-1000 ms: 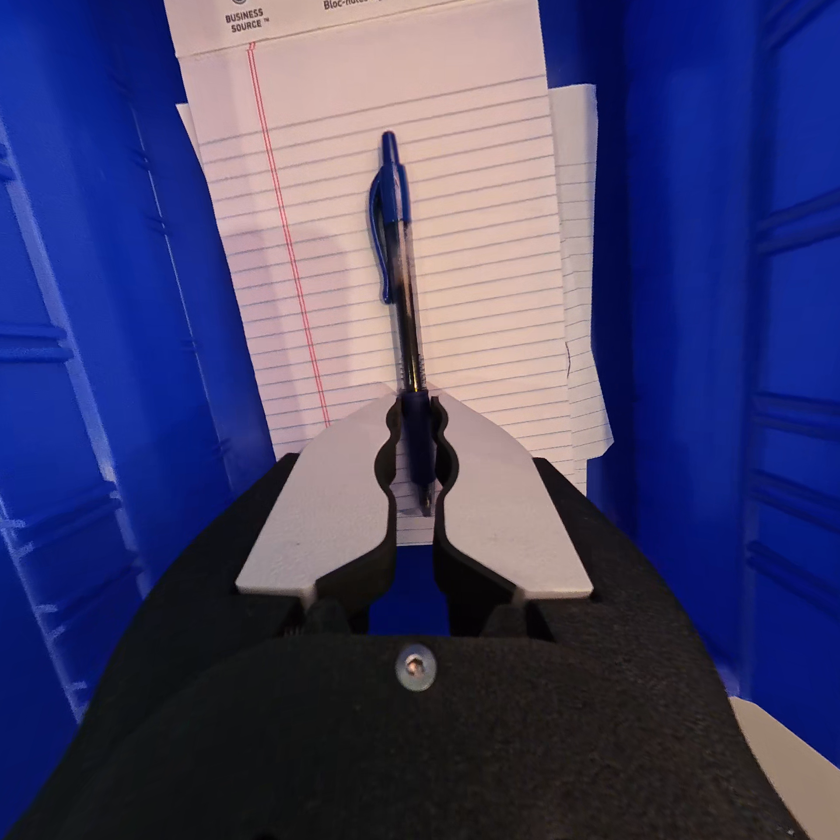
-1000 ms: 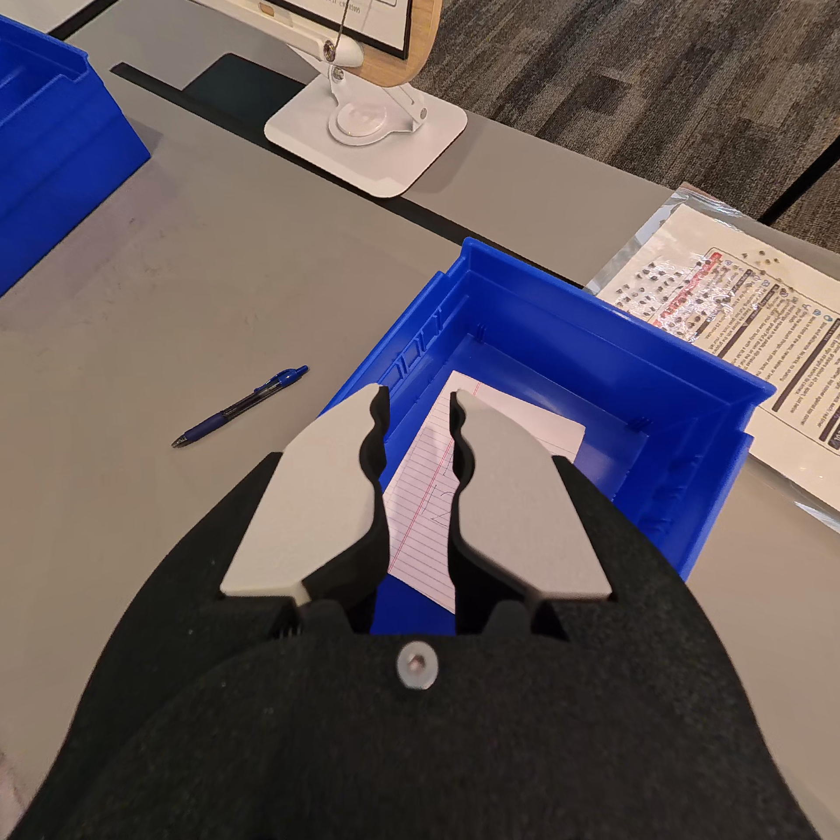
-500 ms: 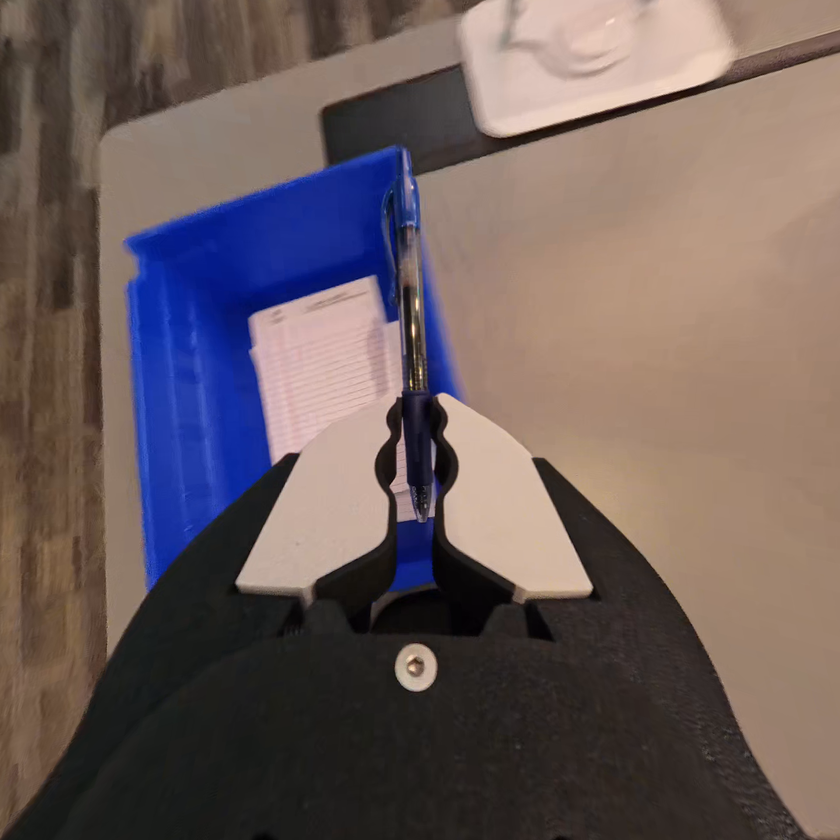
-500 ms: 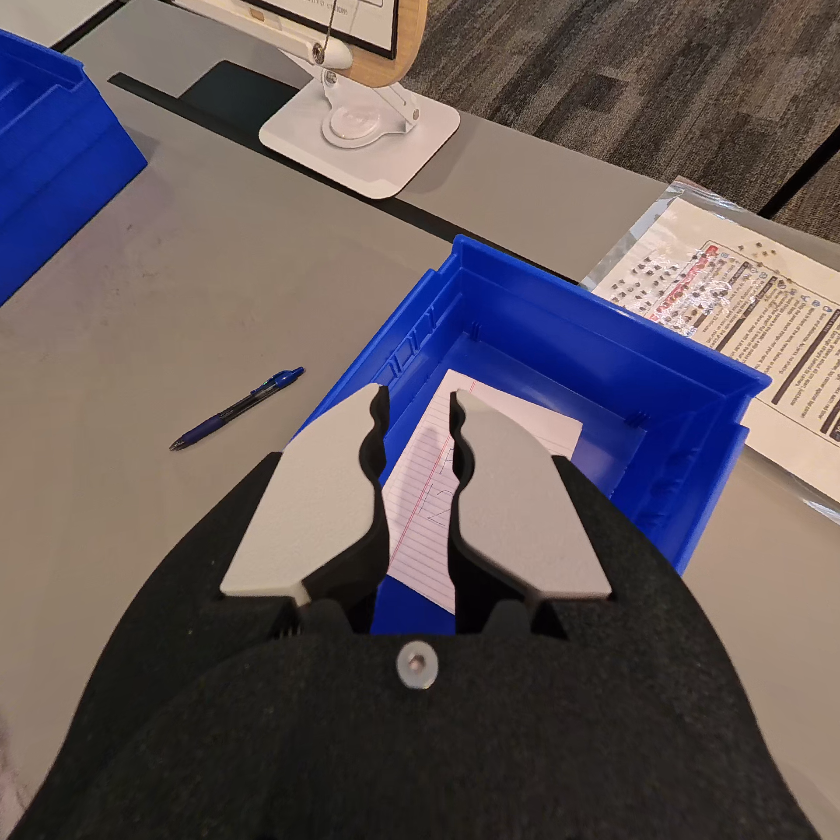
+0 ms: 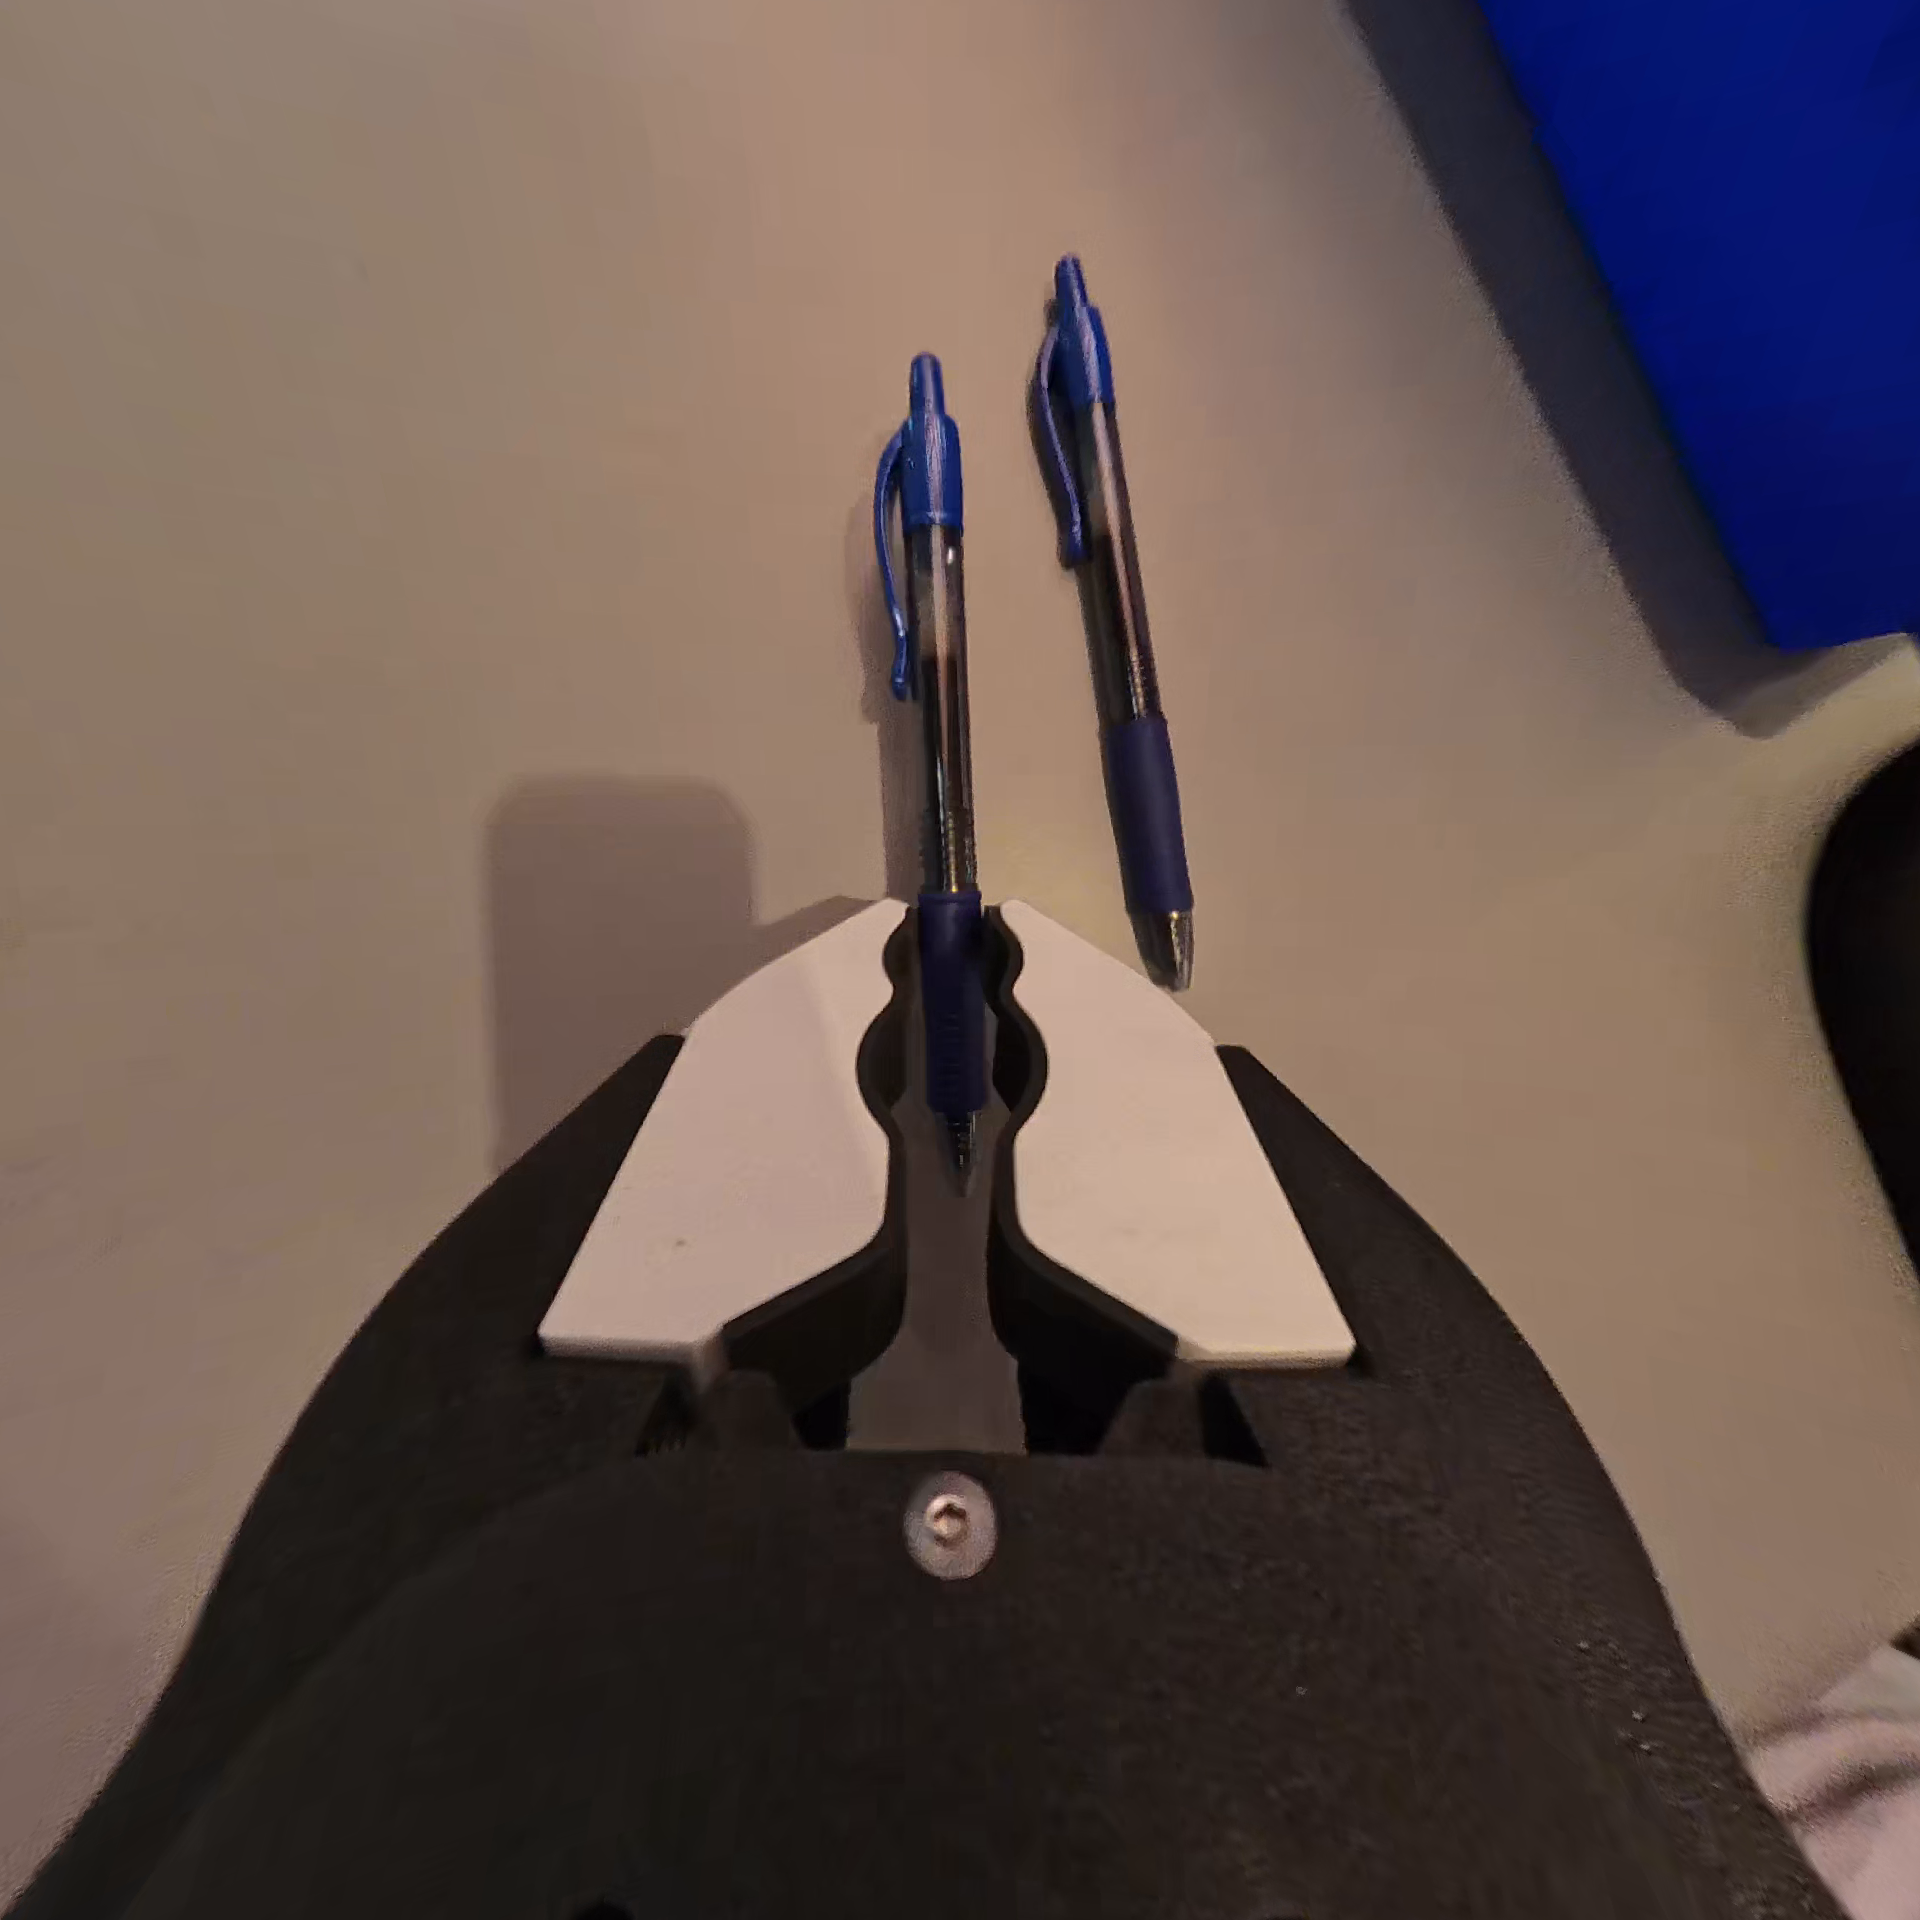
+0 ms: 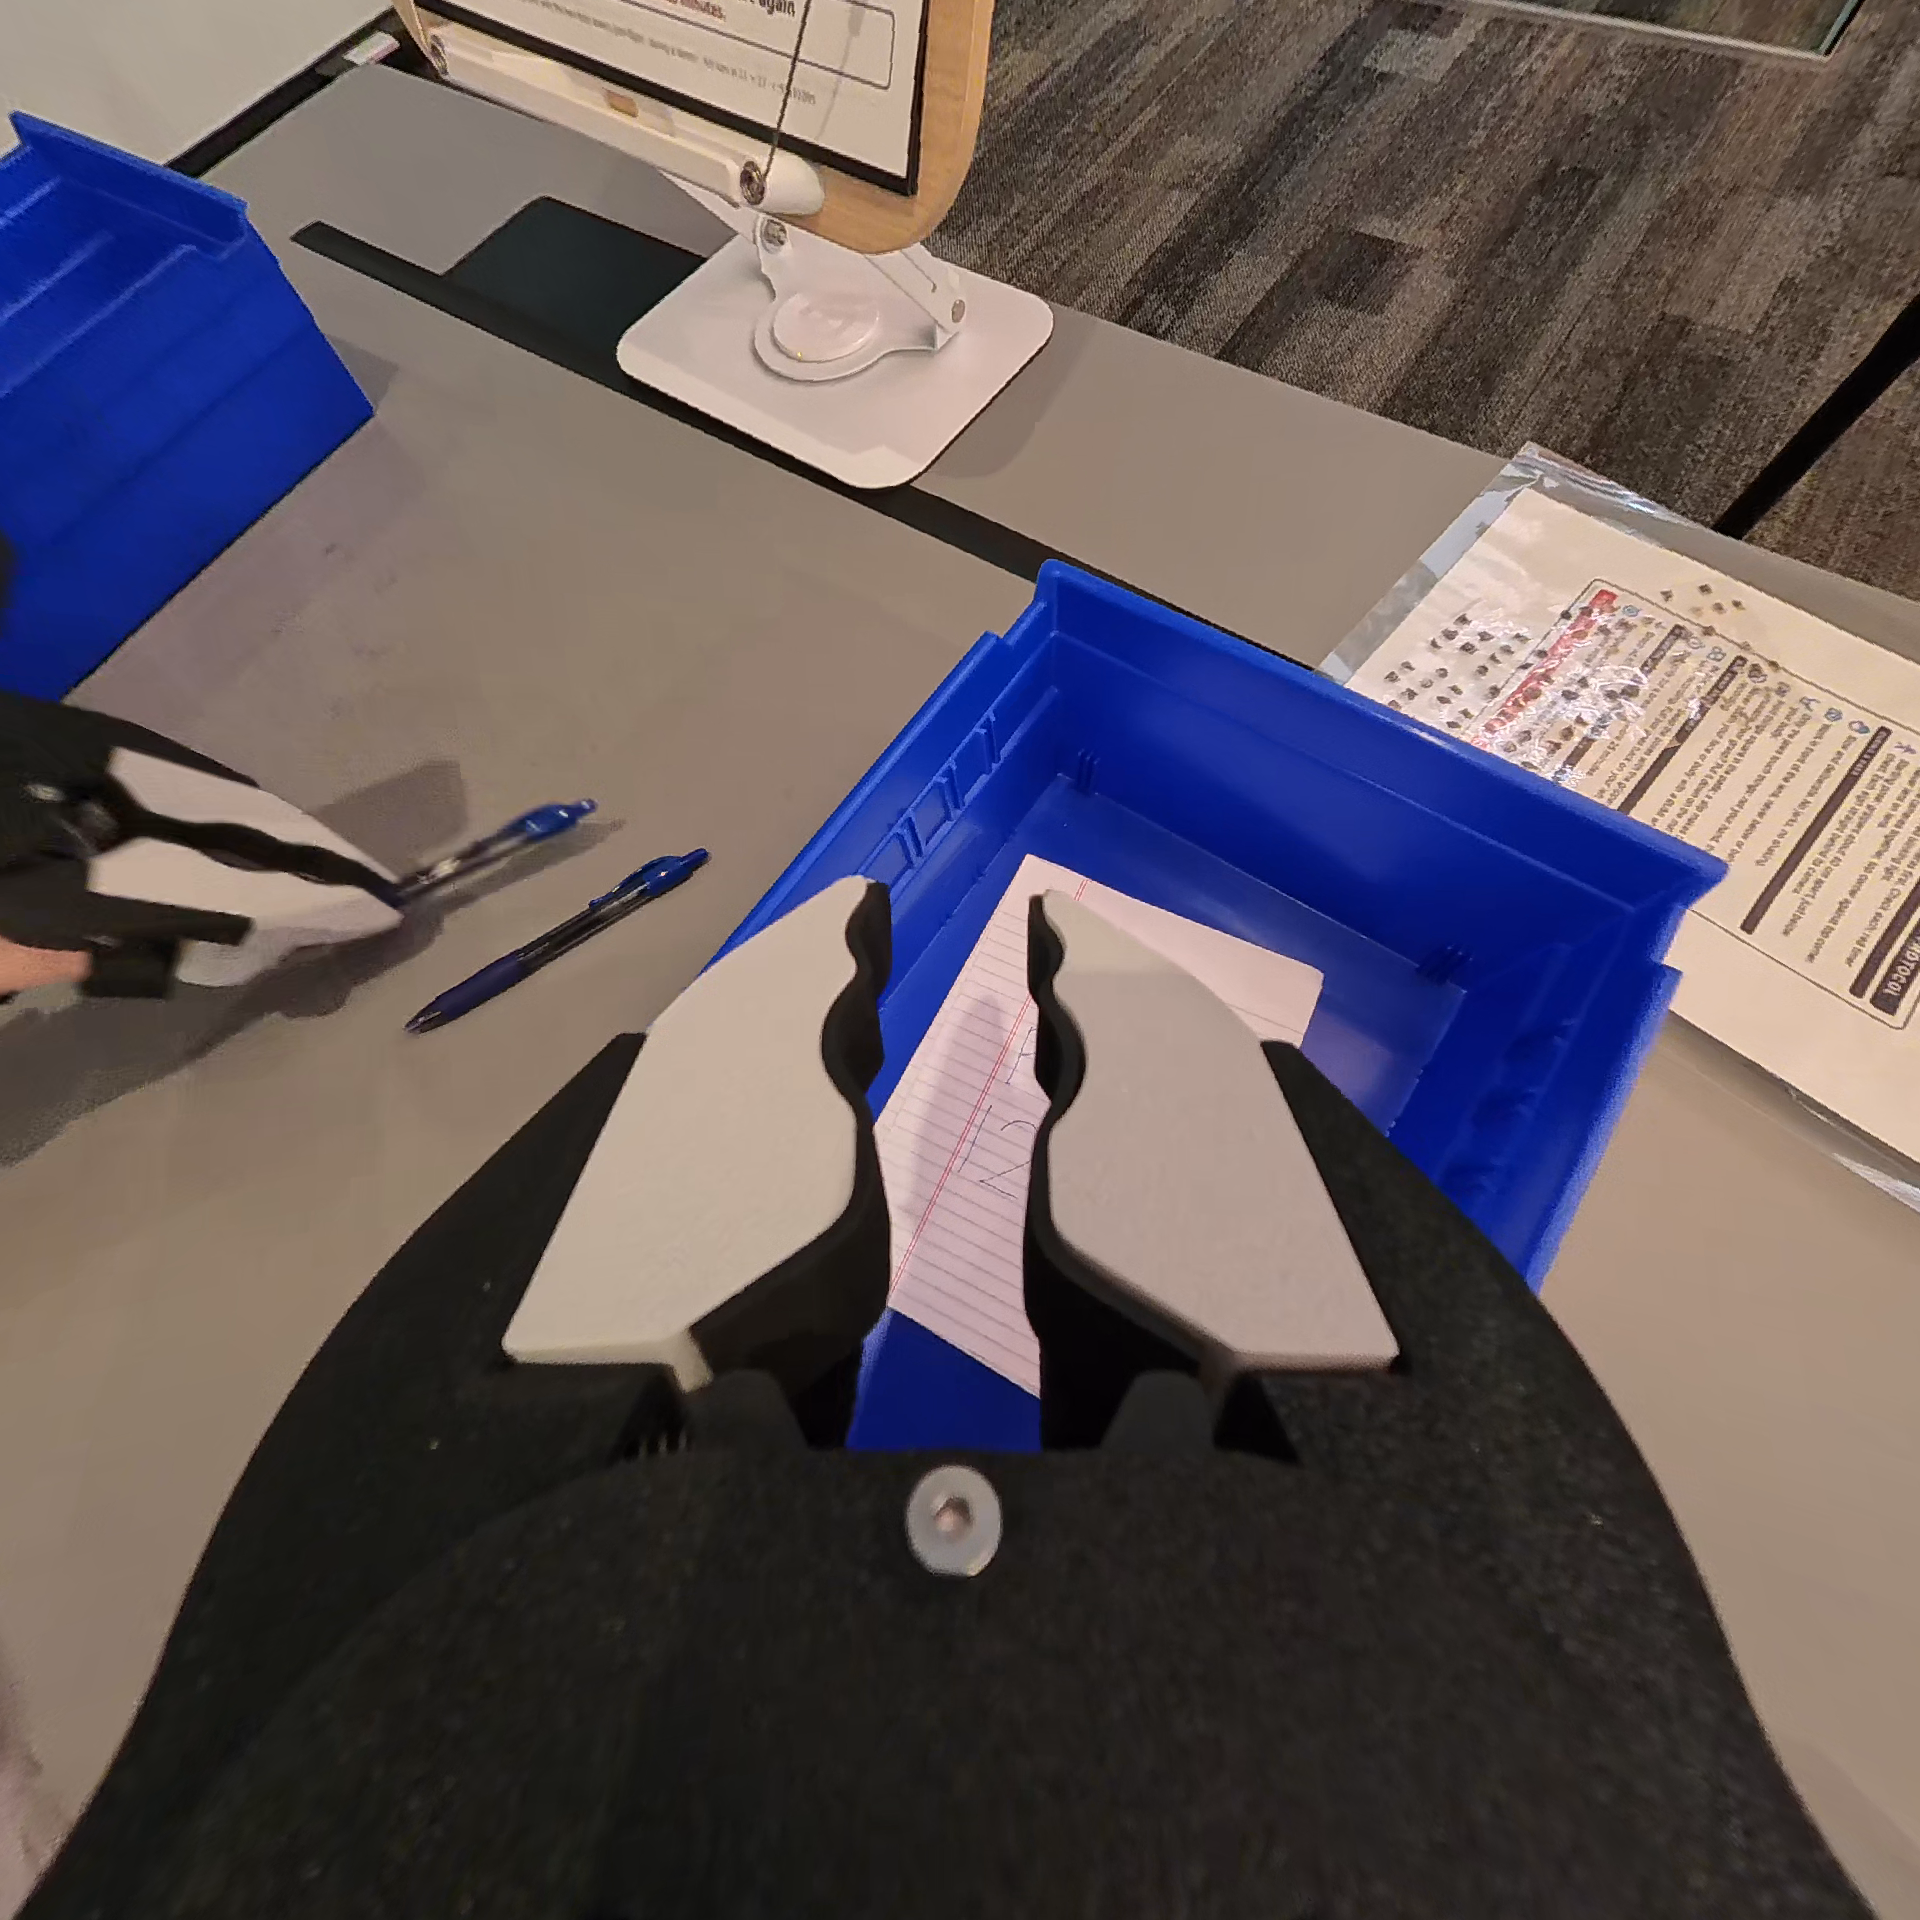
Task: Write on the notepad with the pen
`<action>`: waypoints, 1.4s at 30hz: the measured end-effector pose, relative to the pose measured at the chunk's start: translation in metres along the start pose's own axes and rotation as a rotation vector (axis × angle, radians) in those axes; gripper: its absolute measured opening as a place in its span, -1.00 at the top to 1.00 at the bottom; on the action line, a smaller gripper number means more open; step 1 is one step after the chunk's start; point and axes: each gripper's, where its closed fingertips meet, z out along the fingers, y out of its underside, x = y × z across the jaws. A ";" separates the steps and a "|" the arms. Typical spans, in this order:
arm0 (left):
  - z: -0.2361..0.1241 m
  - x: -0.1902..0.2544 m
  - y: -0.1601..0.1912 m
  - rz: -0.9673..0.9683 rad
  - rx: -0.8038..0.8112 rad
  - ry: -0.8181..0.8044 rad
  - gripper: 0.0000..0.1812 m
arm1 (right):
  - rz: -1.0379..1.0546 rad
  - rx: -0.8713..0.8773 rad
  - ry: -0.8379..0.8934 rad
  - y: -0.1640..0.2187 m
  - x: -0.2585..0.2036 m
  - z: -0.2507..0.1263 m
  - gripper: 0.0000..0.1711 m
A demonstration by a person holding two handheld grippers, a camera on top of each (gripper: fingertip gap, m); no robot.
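My left gripper (image 5: 951,909) is shut on the grip of a blue pen (image 5: 940,623), low over the grey table, tip pointing back toward the camera. A second blue pen (image 5: 1117,623) lies on the table just to its right. In the right wrist view the left gripper (image 6: 384,894) and its pen (image 6: 520,831) are at the left, beside the lying pen (image 6: 561,940). My right gripper (image 6: 951,894) is open and empty above a lined notepad (image 6: 961,1164) with some pen marks on it. The pad lies in a blue bin (image 6: 1351,717).
A second blue bin (image 6: 135,364) stands at the back left. A white stand with a wood-framed display (image 6: 831,353) is at the back. A laminated printed sheet (image 6: 1714,748) lies right of the bin. The bin's corner (image 5: 1714,260) shows at the left wrist view's upper right. My hands' fingertips stand some 30 centimeters from each other.
My left gripper has lifted the pen off the notepad, out of the bin, and carried it down to the table beside the second pen. My right gripper has barely moved and stays open.
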 end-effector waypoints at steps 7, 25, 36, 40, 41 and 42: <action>0.023 0.005 0.002 -0.022 -0.046 -0.088 0.88 | 0.012 0.023 -0.020 0.000 0.001 -0.002 0.71; 0.032 0.025 -0.003 -0.146 -0.125 -0.184 0.88 | 0.031 0.066 -0.072 0.001 -0.001 -0.010 0.71; 0.033 0.027 -0.008 -0.201 -0.066 -0.143 0.69 | 0.017 0.046 -0.074 0.002 -0.004 -0.007 0.71; 0.022 0.023 -0.020 -0.156 0.018 -0.154 0.63 | 0.024 0.043 -0.056 0.002 -0.003 -0.006 0.71; 0.015 0.019 -0.025 -0.126 0.045 -0.179 0.67 | 0.022 0.040 -0.054 0.002 -0.002 -0.006 0.71; 0.005 0.015 -0.031 -0.095 0.077 -0.209 0.68 | 0.022 0.034 -0.050 0.003 -0.002 -0.006 0.71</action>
